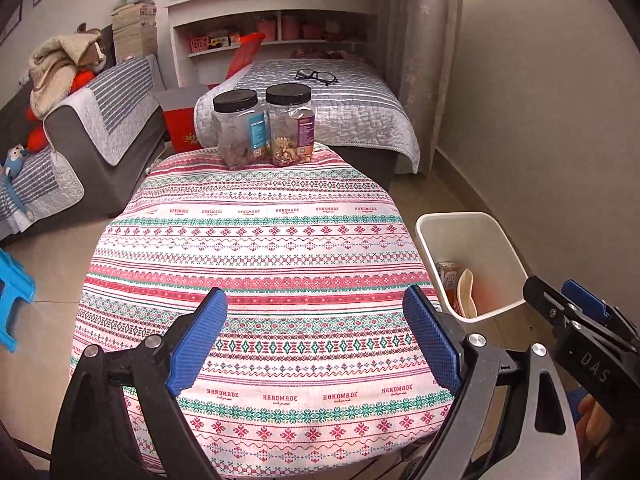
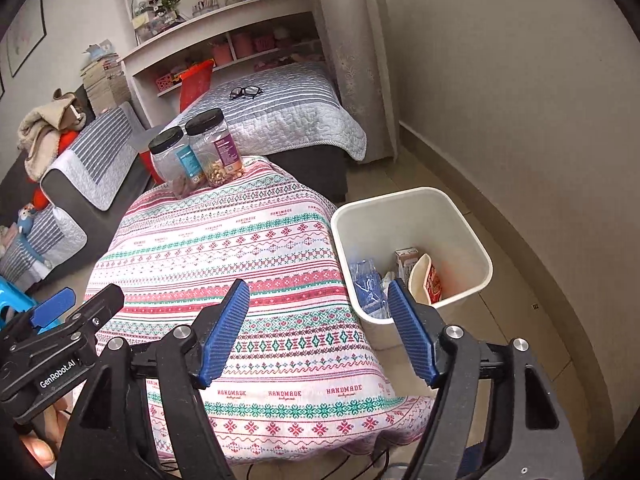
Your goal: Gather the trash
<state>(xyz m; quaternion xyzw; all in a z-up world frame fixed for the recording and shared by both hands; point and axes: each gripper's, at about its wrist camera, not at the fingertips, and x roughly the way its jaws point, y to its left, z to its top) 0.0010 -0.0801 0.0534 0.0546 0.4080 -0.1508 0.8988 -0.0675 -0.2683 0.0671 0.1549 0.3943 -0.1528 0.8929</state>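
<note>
Table (image 1: 256,248) fills frame centre in both views, covered by patterned red/green/white cloth printed "HANDMADE". Nothing on cloth except two jars at far edge.

Sofa (image 1: 100,128) upper left, grey with striped quilt; bed (image 1: 340,100) upper centre, same striped quilt. Shelf unit (image 1: 272,12) behind bed, top of frame.

Bin (image 2: 472,240) white, square-ish, on floor just beside table's right edge: right of centre in right wrist view, lower right in left wrist view (image 1: 508,248). Trash already inside: carton (image 2: 406,258), red-and-white wrapper (image 2: 430,280), crumpled clear plastic (image 2: 366,284) at left side of bin. Left wrist view shows only carton and a pale piece.

Left gripper (image 1: 314,338) bottom centre of left wrist view, jaws spread wide, blue pads (image 1: 198,336) bare, nothing held, over near part of cloth. Also visible lower left in right wrist view (image 2: 80,312); spread not readable there.

Right gripper (image 2: 318,330) bottom centre of right wrist view, jaws spread wide, nothing between pads; right pad overlaps bin's near rim in frame, left pad over cloth. Seen side-on at lower right of left wrist view (image 1: 568,312).

Jars (image 1: 264,124) clear with black lids, side by side, touching or nearly so; left one blue label, right one purple label, both part-filled with snacks.

Glasses (image 1: 317,76) black, on bed, upper centre.
</note>
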